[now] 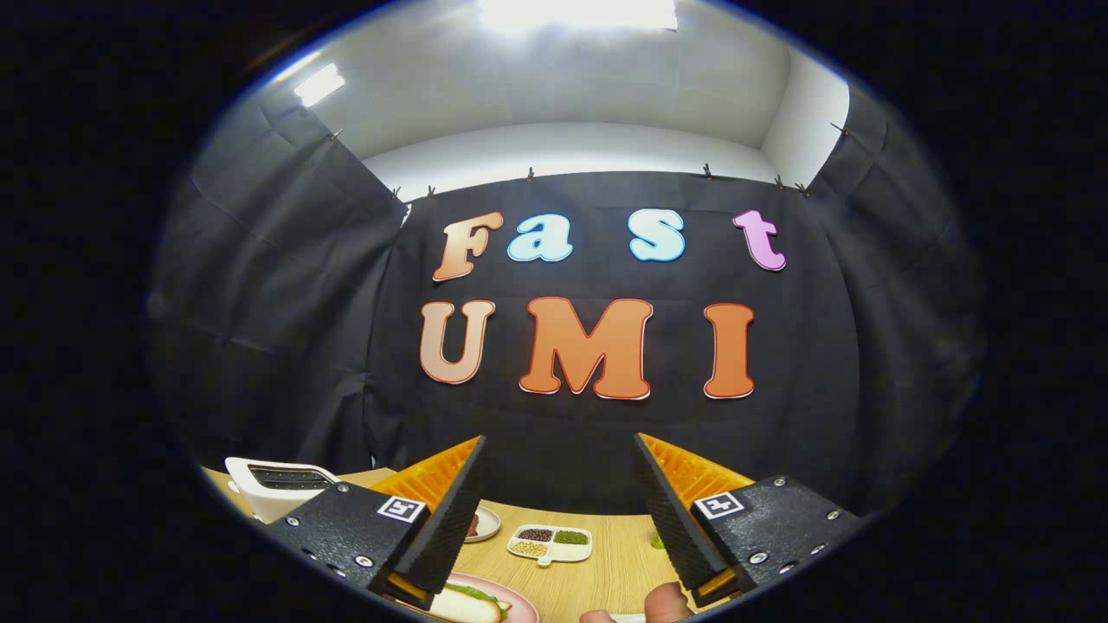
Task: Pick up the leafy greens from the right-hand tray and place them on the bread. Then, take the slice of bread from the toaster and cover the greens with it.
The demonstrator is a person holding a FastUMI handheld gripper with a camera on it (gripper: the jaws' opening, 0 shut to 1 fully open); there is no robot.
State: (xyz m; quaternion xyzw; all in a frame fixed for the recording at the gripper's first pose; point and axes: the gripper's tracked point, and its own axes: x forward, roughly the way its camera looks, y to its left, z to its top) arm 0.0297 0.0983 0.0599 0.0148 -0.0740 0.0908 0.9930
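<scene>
Pale wood is the table (597, 562), and the landmark on it is the pink plate (518, 601) lying just under the gripper's left finger. On that plate sits a slice of bread (467, 608) with leafy greens (479, 593) already resting on top. By that reading, the first half of the task looks done and the step in hand is fetching the second slice. The white toaster (275, 484) stands well beyond the plate, off to its left at the far table edge; whether bread sits in its slot I cannot tell. A divided dish (550, 543) of beans lies just beyond the plate, and a small plate (485, 522) peeks out beside the left finger.

The gripper (563, 484) is spread wide, holding nothing and touching nothing, raised above the table. A fingertip (666, 601) of the person shows below it. Next, I judge, it must swing left toward the toaster and come down over the slot.
</scene>
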